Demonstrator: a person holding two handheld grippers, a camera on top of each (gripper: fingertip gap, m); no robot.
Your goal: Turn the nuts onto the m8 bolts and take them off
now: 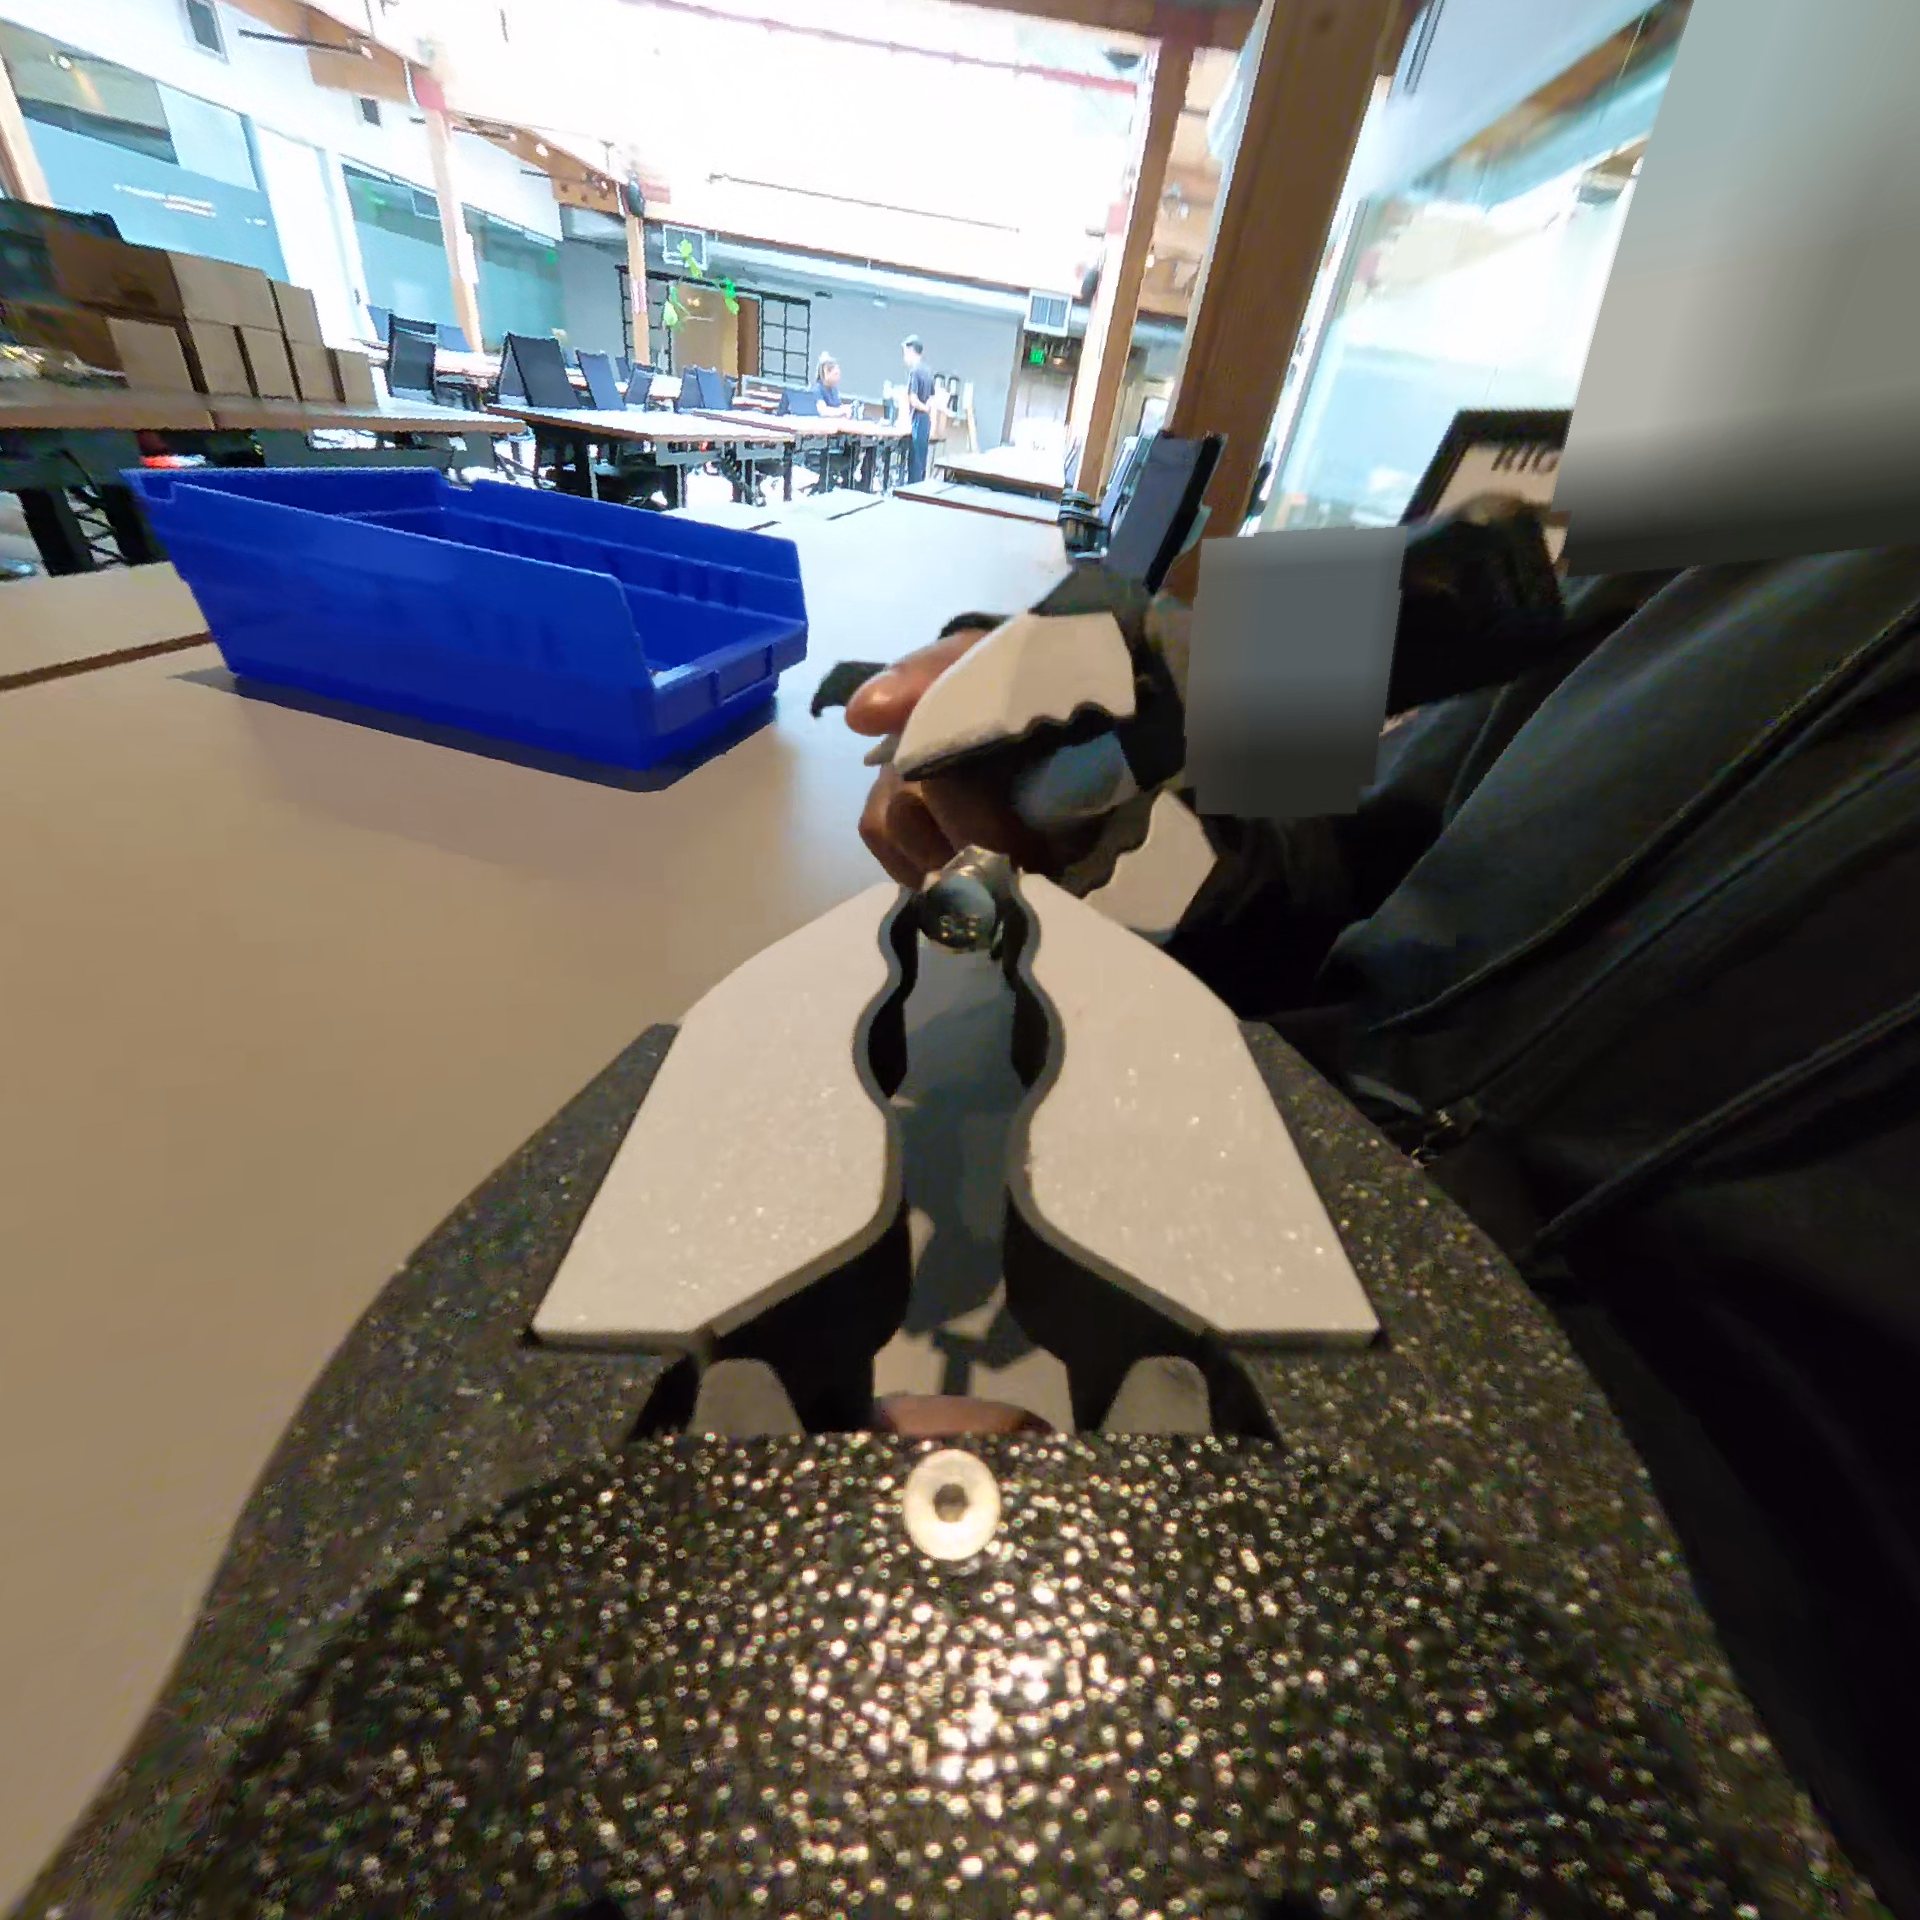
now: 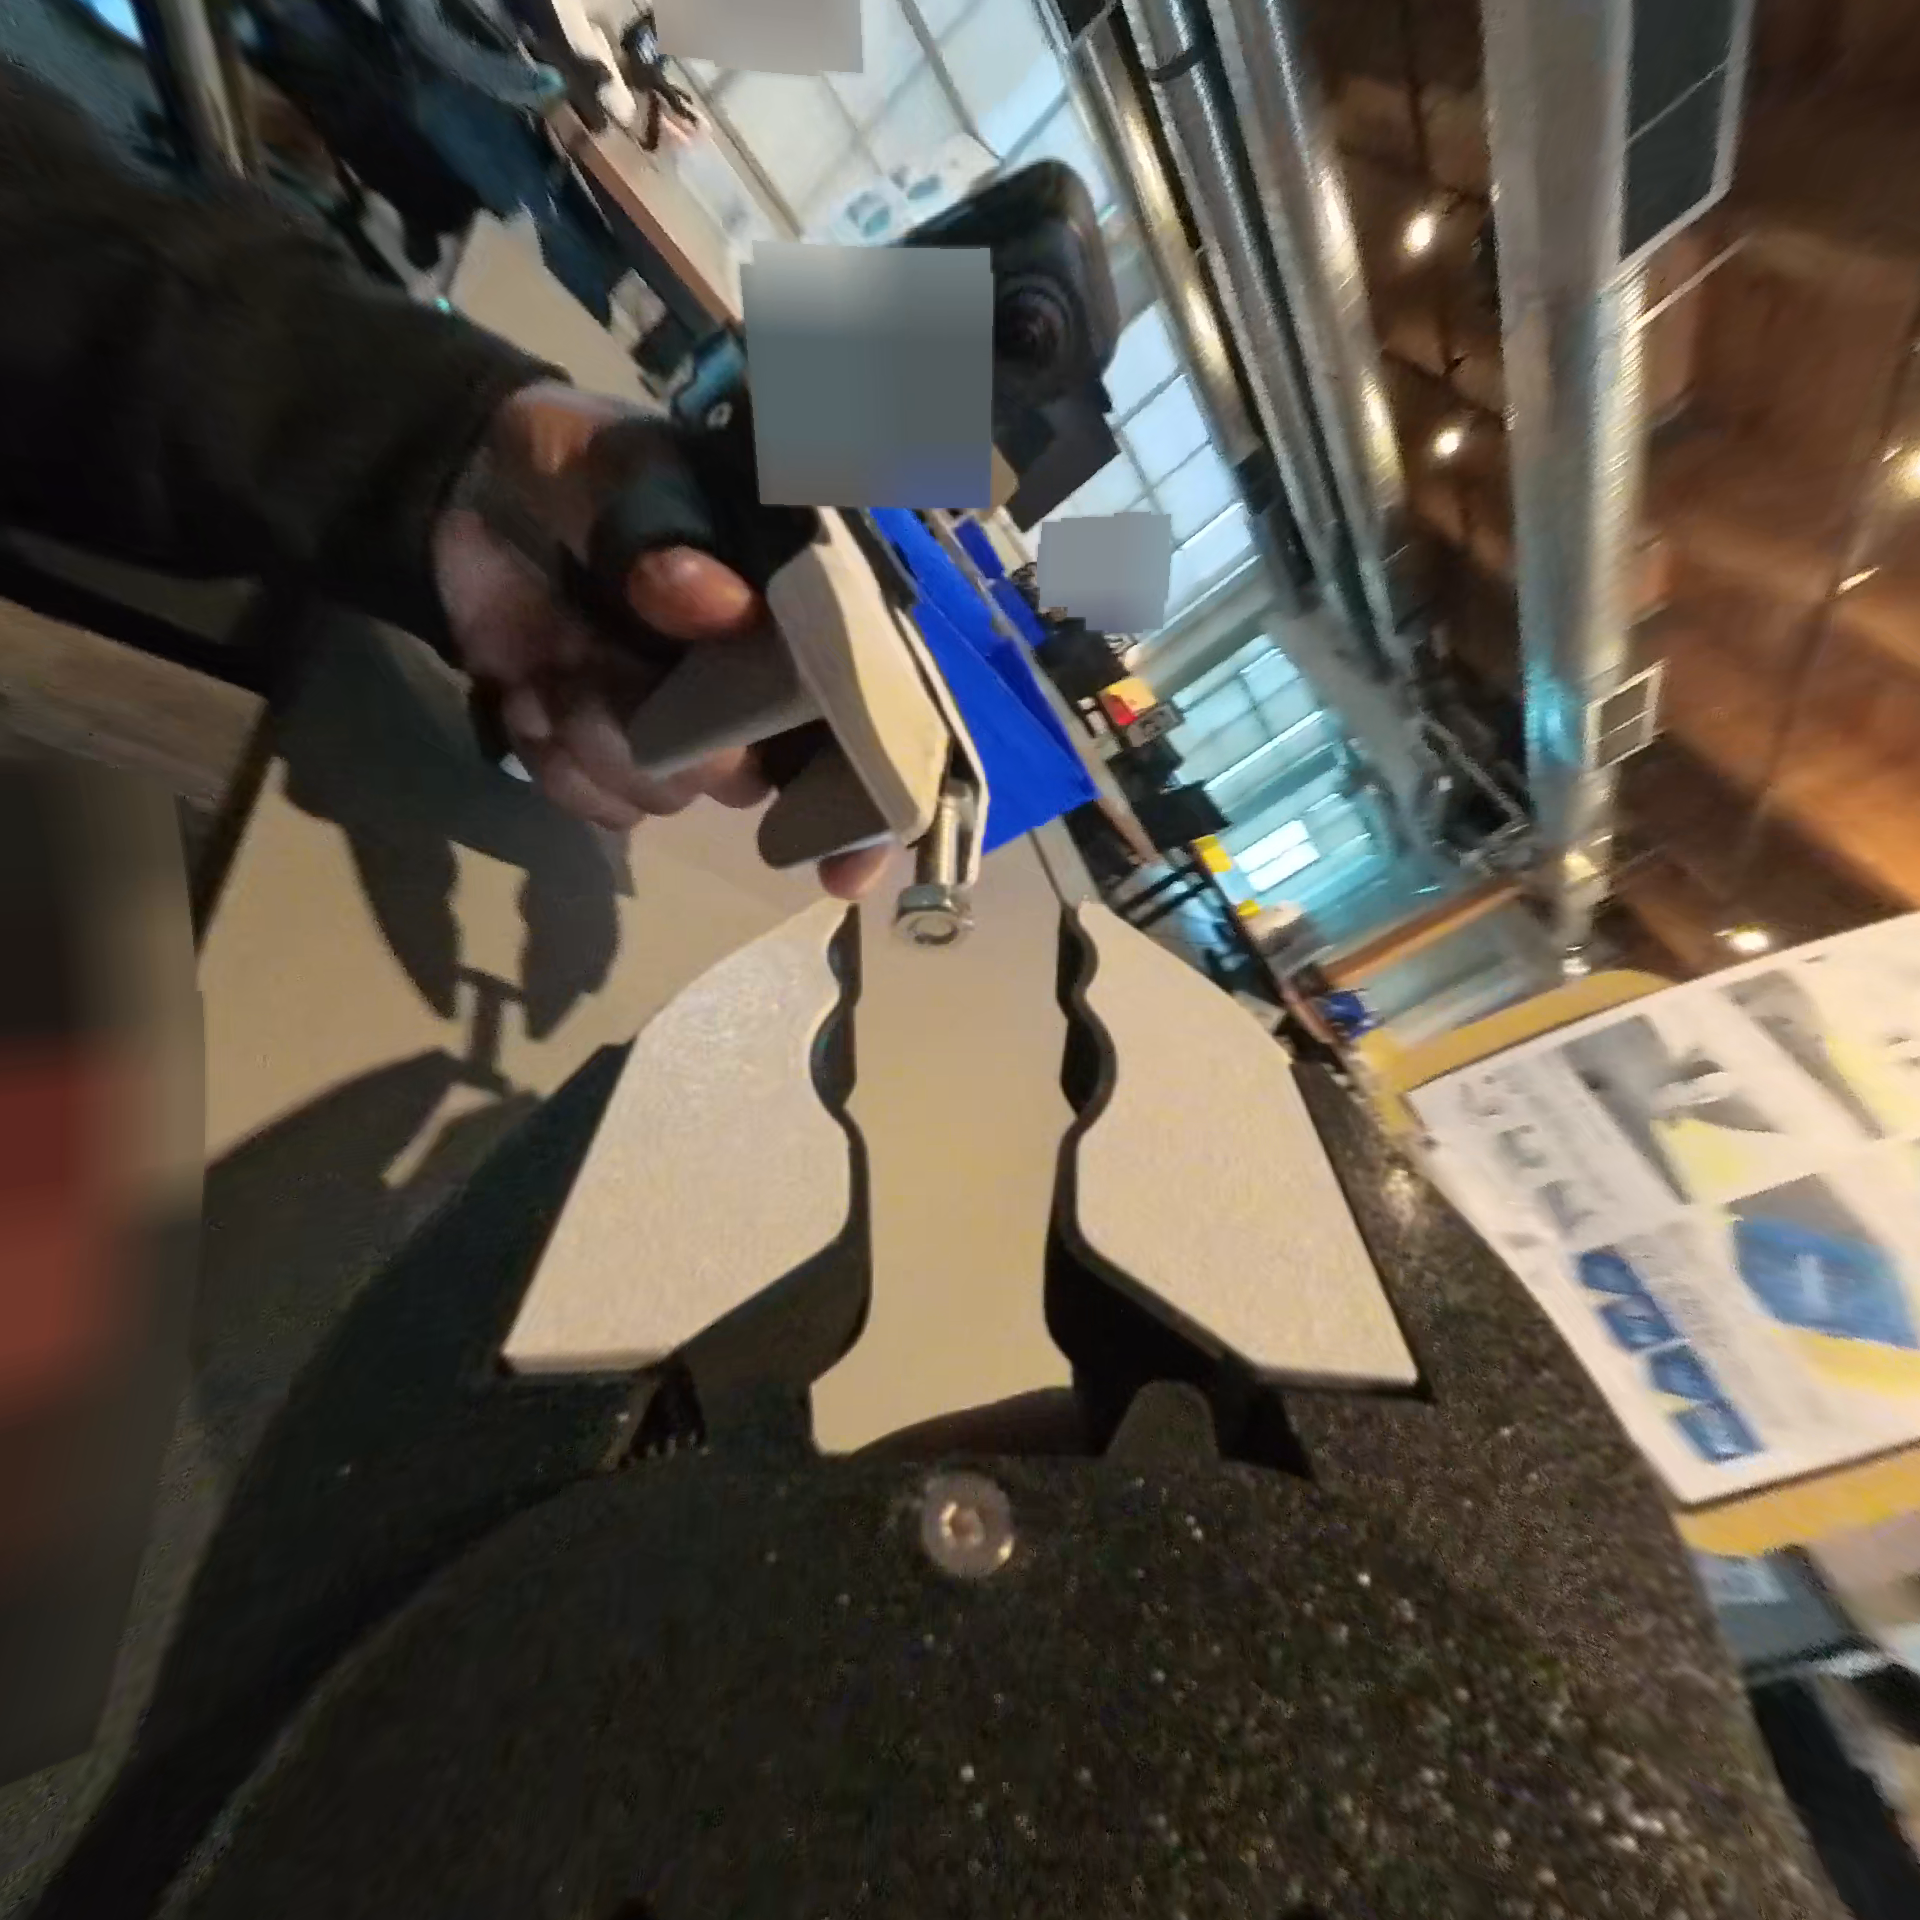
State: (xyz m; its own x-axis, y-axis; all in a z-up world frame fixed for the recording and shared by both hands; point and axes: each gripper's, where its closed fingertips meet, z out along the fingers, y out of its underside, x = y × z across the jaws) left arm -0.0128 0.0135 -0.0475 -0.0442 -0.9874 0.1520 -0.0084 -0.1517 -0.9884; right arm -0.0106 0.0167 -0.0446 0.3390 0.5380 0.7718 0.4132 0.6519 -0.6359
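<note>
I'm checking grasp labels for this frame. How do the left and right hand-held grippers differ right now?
The left hand-held gripper is shut, clamped on the bolt; the right hand-held gripper is open, with a wide gap between its fingers. The left carries the bolt; the right holds nothing, and the bolt's end sits just ahead of its tips. Both have pale grey, wavy-edged fingers on speckled black bodies.

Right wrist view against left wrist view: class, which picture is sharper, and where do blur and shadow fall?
Left wrist view: sharper, bolt crisp at the left claw, skylight blown out. Right wrist view: tilted, background smeared, hard shadow on the table, right claw open.
</note>
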